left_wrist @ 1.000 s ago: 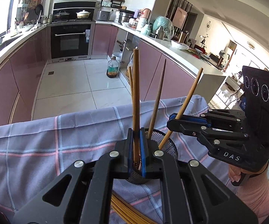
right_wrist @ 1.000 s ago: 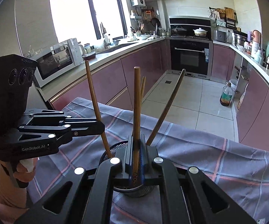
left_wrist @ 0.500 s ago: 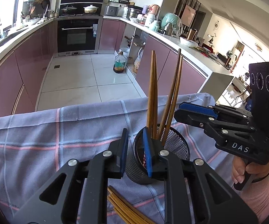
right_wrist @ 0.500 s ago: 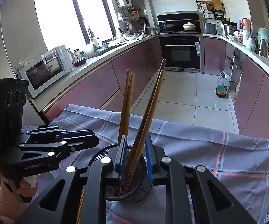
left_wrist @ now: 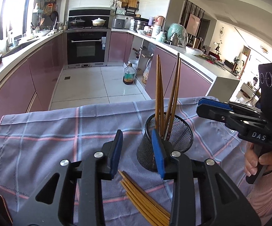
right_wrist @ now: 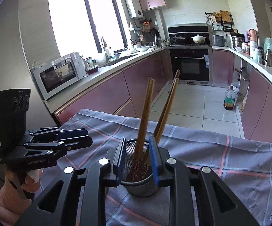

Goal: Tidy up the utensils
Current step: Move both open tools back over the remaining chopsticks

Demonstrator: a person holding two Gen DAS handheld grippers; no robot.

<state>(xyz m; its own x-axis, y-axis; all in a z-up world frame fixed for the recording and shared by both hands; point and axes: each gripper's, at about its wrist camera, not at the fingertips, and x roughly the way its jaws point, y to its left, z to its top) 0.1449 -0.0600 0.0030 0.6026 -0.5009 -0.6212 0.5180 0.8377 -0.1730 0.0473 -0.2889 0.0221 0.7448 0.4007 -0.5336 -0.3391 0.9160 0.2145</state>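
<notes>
Both the left gripper (left_wrist: 137,150) and right gripper (right_wrist: 137,159) gaped empty. Loose chopsticks (left_wrist: 145,201) lay on the cloth (left_wrist: 41,131) just below the left's fingers, pointing toward the cup (left_wrist: 169,141); left was nearer.

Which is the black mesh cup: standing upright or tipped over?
Upright. The mesh cup stands on its base on the checked cloth, mouth upward, with four chopsticks leaning inside it.

A checked cloth (left_wrist: 41,131) is spread at six o'clock. A black oven (left_wrist: 87,47) is seen at twelve, an oil bottle (left_wrist: 128,75) on the floor below, a microwave (right_wrist: 60,75) at ten.
</notes>
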